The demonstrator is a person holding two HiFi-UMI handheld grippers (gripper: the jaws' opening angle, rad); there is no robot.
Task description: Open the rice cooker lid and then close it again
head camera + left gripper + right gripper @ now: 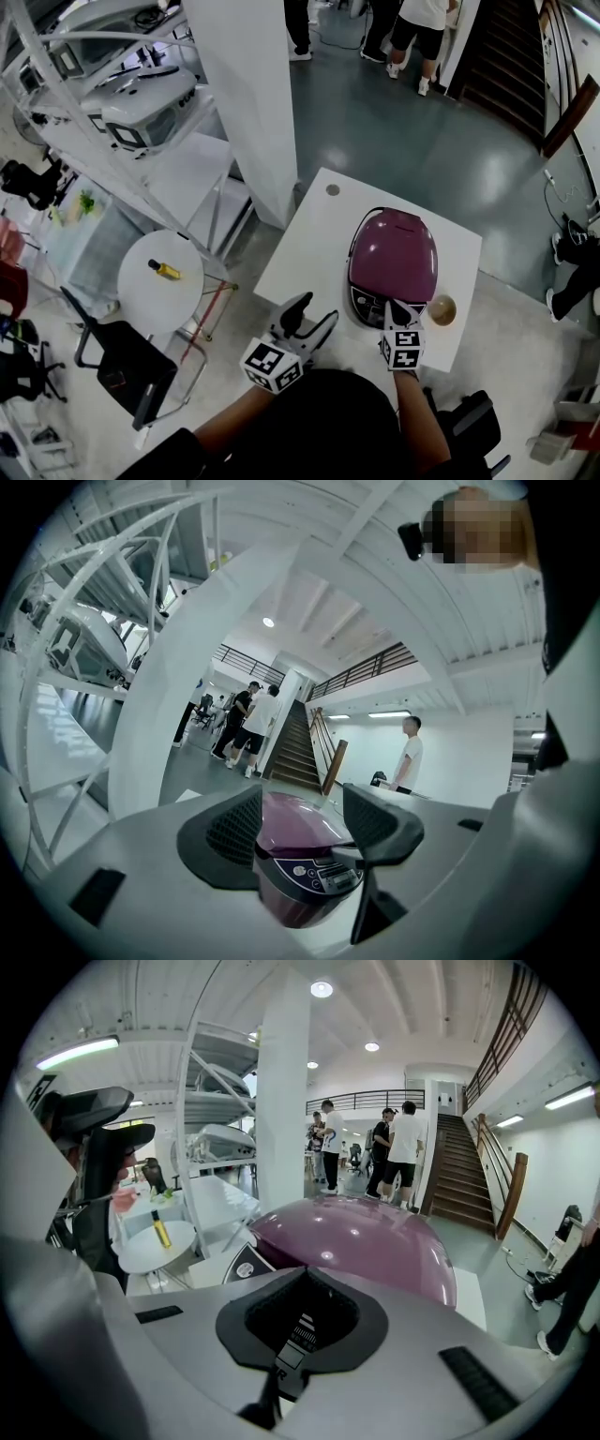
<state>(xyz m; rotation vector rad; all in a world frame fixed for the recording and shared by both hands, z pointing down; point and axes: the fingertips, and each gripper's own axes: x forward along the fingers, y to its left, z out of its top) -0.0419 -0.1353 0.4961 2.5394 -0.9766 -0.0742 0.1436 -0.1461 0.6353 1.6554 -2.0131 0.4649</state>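
Observation:
A purple rice cooker (394,258) stands on the white table (300,248), its lid down. My right gripper (395,313) is shut at the cooker's front edge, over the control panel. In the right gripper view the shut jaws (298,1335) sit just in front of the glossy purple lid (366,1241), with a strip of the panel showing through the gap behind the tips. My left gripper (307,317) hangs open at the table's near edge, left of the cooker. The left gripper view frames the cooker (305,850) between the spread fingers (230,832), apart from them.
A tan round bowl (442,309) sits right of the cooker, and a small disc (332,189) lies at the table's far corner. A white pillar (248,94) rises behind. To the left are a round side table with a yellow bottle (166,271) and a black chair (122,361).

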